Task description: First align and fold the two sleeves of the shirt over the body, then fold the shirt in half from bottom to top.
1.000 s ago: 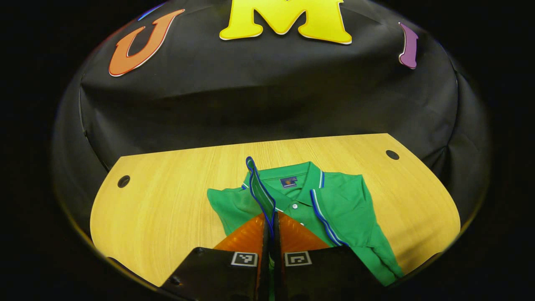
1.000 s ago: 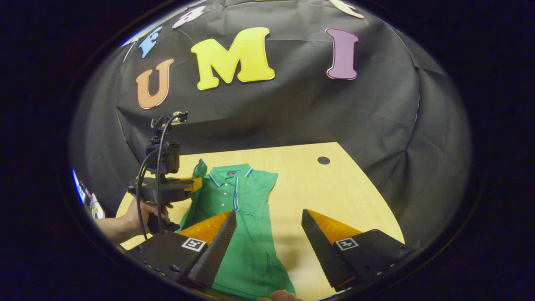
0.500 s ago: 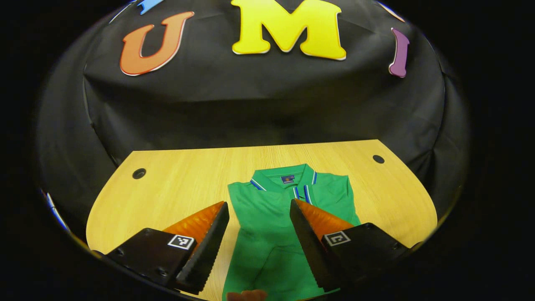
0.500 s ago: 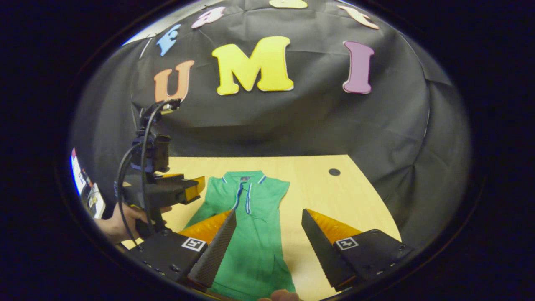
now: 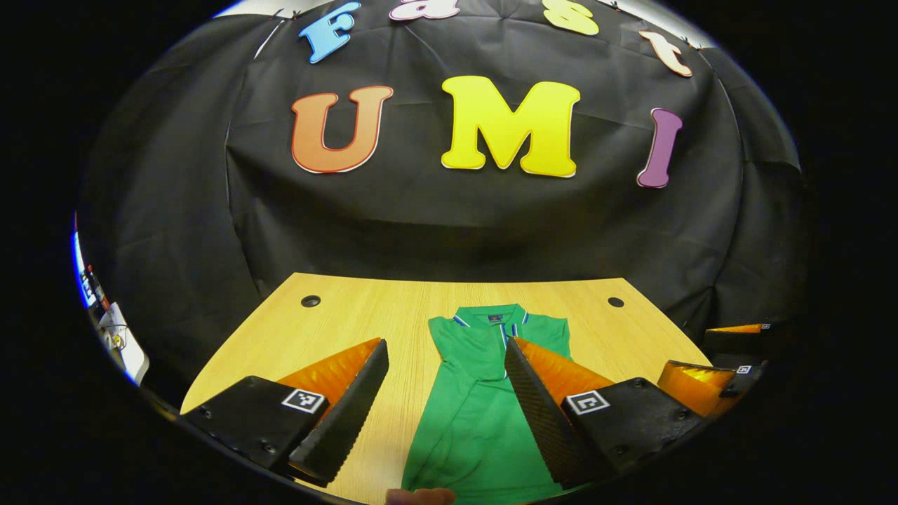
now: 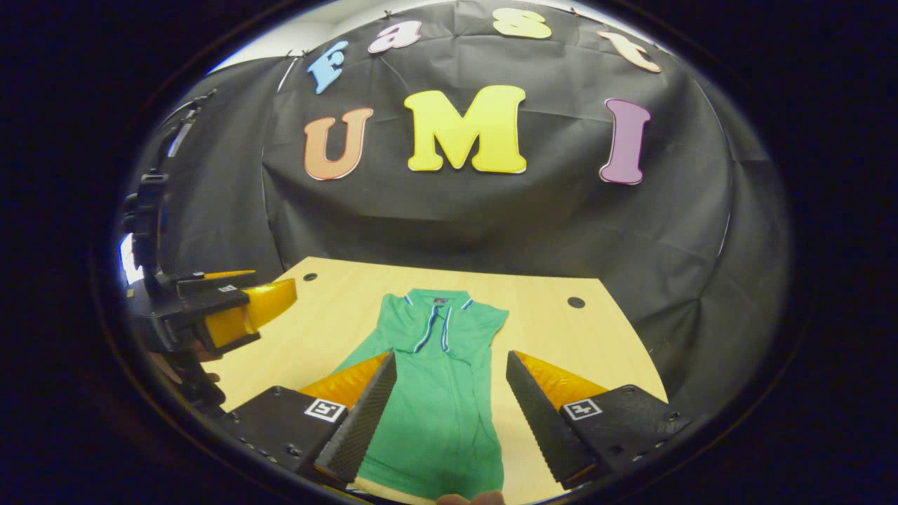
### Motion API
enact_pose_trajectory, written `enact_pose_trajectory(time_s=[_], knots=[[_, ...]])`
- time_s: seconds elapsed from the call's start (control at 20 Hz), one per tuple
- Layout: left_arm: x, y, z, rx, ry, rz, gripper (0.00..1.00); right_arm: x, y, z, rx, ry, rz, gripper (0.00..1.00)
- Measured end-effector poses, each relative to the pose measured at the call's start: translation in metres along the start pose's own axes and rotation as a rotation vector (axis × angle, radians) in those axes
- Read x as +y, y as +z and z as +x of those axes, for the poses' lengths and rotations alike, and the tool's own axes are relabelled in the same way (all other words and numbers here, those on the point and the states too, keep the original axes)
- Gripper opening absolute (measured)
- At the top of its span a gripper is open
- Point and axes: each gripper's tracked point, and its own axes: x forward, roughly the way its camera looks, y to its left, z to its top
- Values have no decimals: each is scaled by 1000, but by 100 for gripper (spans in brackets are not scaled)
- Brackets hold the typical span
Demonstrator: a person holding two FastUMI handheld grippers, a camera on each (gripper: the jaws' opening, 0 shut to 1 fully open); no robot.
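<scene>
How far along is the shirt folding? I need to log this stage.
Done: both sleeves look folded in, so the green shirt lies as a narrow strip on the table. In hand: nothing; the left gripper and right gripper are open above it. Left: the bottom-to-top fold.

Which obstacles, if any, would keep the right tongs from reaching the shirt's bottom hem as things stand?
Probably none. The right tongs hang open above the lower part of the green shirt, which lies flat on the wooden table. The left tongs hover off to one side, clear of that path.
</scene>
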Motion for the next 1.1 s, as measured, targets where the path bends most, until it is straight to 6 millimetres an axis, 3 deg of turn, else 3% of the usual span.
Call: enact_pose_trajectory(time_s=[0.2, 0.75, 0.9, 1.1], knots=[[16, -49, -41, 45, -7, 18, 100, -5, -44, -28, 43, -17, 0, 97], [32, -241, -85, 414, -26, 5, 100, -47, -206, -47, 310, -104, 41, 97], [27, -275, -93, 517, -36, -44, 100, -56, -236, -38, 373, -123, 82, 97], [28, -281, -100, 578, -9, -71, 100, -66, -264, -24, 443, -143, 114, 97]])
